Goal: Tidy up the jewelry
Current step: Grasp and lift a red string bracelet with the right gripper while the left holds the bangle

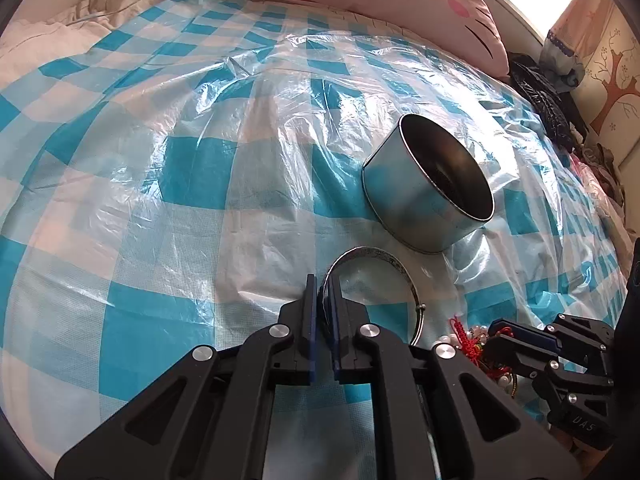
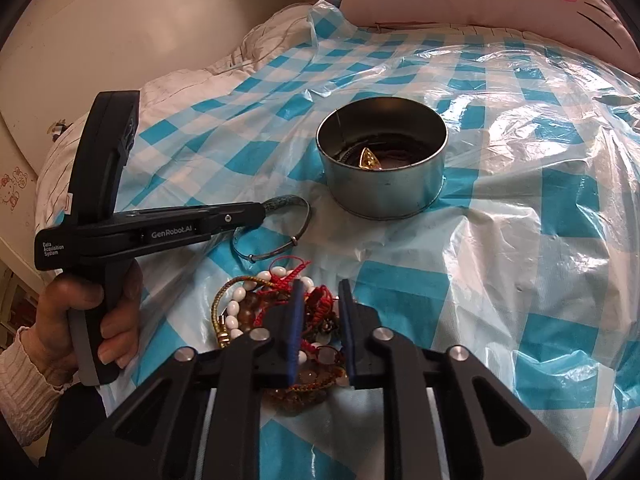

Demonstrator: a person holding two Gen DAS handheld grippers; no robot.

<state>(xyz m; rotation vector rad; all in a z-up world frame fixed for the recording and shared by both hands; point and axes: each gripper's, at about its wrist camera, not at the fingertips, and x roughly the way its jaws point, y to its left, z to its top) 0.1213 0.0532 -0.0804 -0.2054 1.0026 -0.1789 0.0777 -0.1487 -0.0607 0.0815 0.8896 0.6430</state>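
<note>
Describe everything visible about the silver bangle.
The silver bangle is a thin metal hoop with a wider, patterned band along one arc and small sliding knots on the wire part. The left gripper is shut on the band, its fingers pinching it. It sits tilted, between the round tin and the jewelry pile.

The left gripper [image 1: 324,284] is level, jaws clamped on the bangle [image 2: 280,216] rim short of the tin [image 2: 382,156], a bare hand [image 2: 92,312] on its grip, while the right gripper [image 2: 320,292] hangs farther back, jaws parted.
</note>
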